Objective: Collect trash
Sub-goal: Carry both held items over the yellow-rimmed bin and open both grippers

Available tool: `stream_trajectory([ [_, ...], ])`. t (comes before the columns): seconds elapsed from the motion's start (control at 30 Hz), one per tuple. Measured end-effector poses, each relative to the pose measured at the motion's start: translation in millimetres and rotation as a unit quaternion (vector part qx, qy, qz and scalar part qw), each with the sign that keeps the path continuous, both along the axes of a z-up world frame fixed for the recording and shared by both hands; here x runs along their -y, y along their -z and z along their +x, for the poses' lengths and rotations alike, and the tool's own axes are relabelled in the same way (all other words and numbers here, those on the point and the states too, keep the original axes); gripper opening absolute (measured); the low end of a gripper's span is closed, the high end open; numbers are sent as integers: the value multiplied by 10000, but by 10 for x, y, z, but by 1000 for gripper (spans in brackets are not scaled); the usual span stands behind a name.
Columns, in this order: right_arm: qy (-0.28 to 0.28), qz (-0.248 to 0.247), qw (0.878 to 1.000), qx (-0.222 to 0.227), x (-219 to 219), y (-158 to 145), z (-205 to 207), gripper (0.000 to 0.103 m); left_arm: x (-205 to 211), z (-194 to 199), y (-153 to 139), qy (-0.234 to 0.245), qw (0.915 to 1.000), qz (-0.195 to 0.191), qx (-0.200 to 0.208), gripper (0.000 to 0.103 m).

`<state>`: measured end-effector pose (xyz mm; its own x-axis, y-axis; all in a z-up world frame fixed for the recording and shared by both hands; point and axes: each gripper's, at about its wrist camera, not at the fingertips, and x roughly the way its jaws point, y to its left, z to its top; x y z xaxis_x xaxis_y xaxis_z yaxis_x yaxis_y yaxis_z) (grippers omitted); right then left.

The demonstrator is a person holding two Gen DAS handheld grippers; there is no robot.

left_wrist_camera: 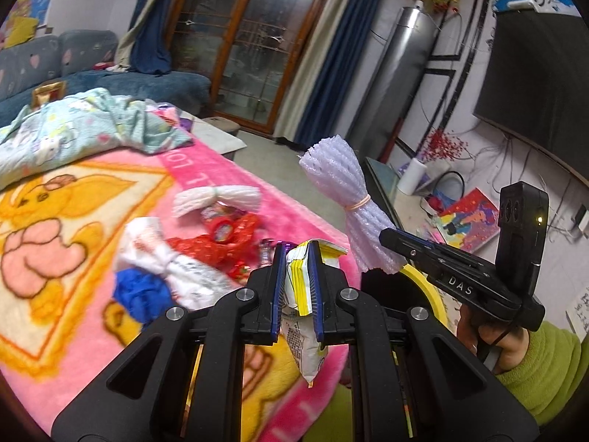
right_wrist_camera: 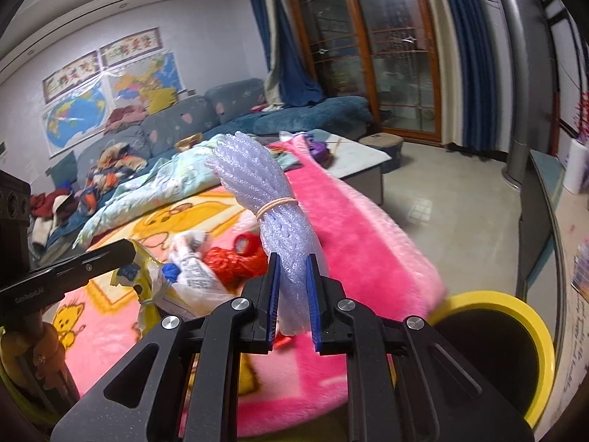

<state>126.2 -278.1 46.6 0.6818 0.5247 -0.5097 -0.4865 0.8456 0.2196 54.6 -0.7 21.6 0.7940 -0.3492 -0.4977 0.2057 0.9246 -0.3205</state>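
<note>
The left gripper (left_wrist_camera: 297, 258) has its fingers clamped on a folded yellow-and-white wrapper (left_wrist_camera: 300, 291). The right gripper (right_wrist_camera: 292, 269) has its fingers clamped on a banded foam-net bundle (right_wrist_camera: 265, 199). Both loads hang above the pink blanket (right_wrist_camera: 368, 228), left of the yellow-rimmed bin (right_wrist_camera: 515, 331). Risk: the wrapper's loose tail may snag the rim; the top-heavy bundle may pivot and drop outside.
</note>
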Motion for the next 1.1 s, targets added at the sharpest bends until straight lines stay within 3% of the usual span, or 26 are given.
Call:
stream_trajectory([
  [0.37, 917, 198, 9952, -268, 666, 90, -24, 14, 542, 232, 2, 553, 9984, 125, 53, 8],
  [0.77, 1919, 462, 9757, -955, 1414, 361, -20, 14, 1281, 550, 144, 1166, 9929, 220, -5, 8],
  [1.1, 2328, 666, 9585, -1504, 1821, 602, 42, 16, 1770, 718, 435, 1585, 9863, 339, -293, 8],
])
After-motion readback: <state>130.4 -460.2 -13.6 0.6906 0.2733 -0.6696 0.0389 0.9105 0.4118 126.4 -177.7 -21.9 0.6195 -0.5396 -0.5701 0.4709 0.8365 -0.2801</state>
